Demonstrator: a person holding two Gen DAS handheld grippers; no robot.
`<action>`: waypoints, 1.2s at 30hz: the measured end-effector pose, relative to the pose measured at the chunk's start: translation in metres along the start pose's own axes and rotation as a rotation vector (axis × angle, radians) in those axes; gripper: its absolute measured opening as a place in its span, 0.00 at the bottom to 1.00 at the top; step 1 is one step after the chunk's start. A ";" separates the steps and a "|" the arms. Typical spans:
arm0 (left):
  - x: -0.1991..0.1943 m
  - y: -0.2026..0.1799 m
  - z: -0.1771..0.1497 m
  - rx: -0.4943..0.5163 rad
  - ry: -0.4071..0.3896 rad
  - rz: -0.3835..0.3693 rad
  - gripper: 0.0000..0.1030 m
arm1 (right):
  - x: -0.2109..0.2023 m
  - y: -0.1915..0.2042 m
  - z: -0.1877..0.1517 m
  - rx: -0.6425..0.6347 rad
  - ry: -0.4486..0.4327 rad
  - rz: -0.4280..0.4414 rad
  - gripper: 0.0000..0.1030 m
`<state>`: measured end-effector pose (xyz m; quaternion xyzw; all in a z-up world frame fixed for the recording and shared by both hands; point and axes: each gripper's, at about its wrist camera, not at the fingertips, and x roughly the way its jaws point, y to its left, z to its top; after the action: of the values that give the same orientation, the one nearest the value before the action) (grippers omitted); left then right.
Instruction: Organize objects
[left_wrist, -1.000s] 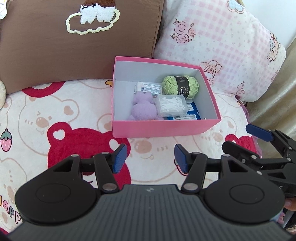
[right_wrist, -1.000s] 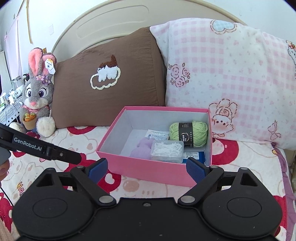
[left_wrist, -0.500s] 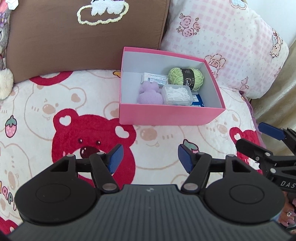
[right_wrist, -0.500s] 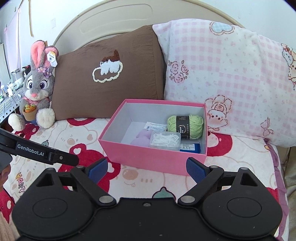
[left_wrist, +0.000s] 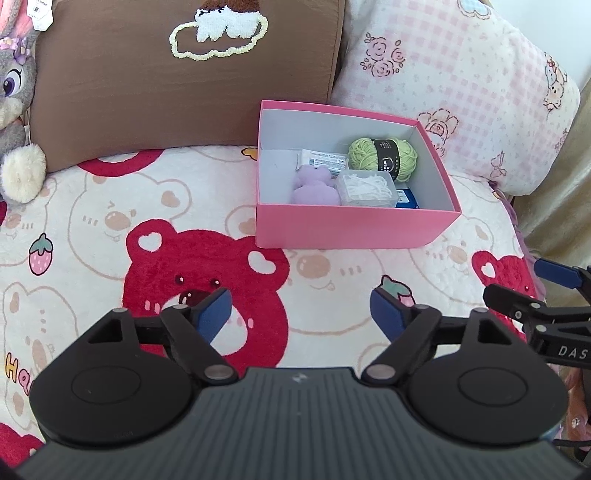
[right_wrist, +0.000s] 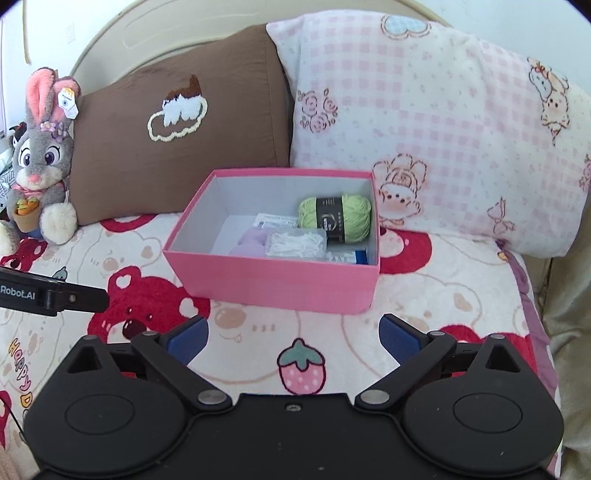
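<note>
Left wrist view: the pink box (left_wrist: 354, 225) sits on the bed's bear-print blanket (left_wrist: 110, 221), in front of two pillows, one brown (left_wrist: 147, 92), one pink-checked (left_wrist: 461, 81). Inside the box lie five things: one green yarn ball (left_wrist: 382, 158) at the back right, one white labelled packet (left_wrist: 323, 159) left of the yarn, one lilac plush (left_wrist: 314, 186) at the front, one clear case of white picks (left_wrist: 365, 187) right of the plush, and a blue packet (left_wrist: 406, 197), mostly hidden behind the box's front wall. The left tongs (left_wrist: 301, 314) hang wide and empty, short of the box.

Right wrist view: the same box (right_wrist: 273, 284), with the plush (right_wrist: 251, 242) half hidden by its front wall. The right tongs (right_wrist: 293, 336) are spread wide, holding nothing. One rabbit toy (right_wrist: 42, 158) sits far left of the box.
</note>
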<state>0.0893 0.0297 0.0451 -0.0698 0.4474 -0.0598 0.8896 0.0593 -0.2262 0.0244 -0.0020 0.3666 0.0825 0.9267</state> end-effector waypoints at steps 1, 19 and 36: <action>-0.001 0.000 -0.001 0.002 -0.002 0.001 0.85 | 0.000 0.000 -0.001 0.006 0.001 0.005 0.97; 0.007 0.002 -0.007 -0.003 0.114 0.090 1.00 | -0.017 0.009 -0.003 -0.066 -0.127 -0.033 0.97; -0.006 0.001 -0.008 0.013 0.091 0.086 1.00 | -0.001 0.016 -0.007 -0.146 0.042 -0.137 0.98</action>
<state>0.0797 0.0313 0.0449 -0.0420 0.4898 -0.0274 0.8704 0.0512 -0.2107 0.0205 -0.0963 0.3779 0.0452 0.9197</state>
